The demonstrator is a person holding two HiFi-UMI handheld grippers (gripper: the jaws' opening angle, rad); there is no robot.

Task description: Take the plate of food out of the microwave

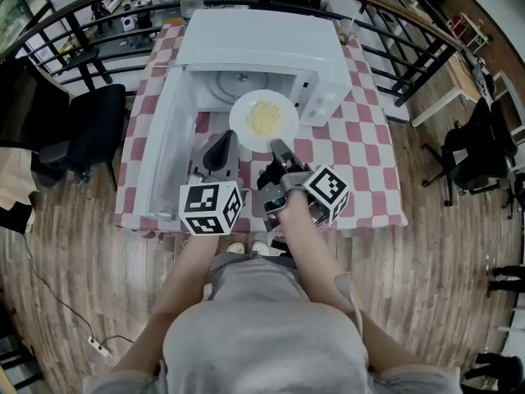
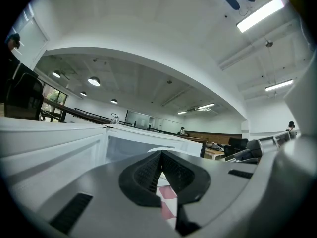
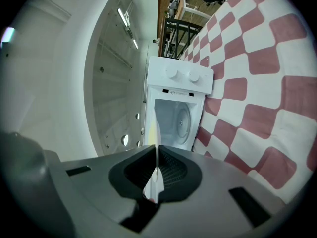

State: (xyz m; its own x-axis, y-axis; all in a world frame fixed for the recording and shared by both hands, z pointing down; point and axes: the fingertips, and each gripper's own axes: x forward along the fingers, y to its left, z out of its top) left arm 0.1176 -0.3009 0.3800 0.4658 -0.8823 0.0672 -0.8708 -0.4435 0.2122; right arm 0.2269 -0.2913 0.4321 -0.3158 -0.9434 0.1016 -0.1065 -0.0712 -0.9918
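The plate (image 1: 243, 123) is round, white and flat, with a wide bare rim. In its middle lies a small heap of pale yellow food (image 1: 265, 116), in thin shreds. In the head view it is just at the mouth of the microwave (image 1: 262, 43), at 6 o'clock from the cavity, with its near half above the red-and-white checked tablecloth (image 1: 361, 150).

The right gripper (image 1: 279, 148) holds the plate by the rim at about 5 o'clock. In the right gripper view its jaws are closed on this thin white edge, which shows there edge-on.

The left gripper (image 1: 221, 148) is at 7 o'clock from the plate, near it but not touching. Its jaws meet at the tips and have nothing between them.

The microwave is white. Its door (image 1: 168, 138) stands open toward 9 o'clock. Inside the cavity only the glass turntable (image 1: 234, 84) is visible, with nothing on it.
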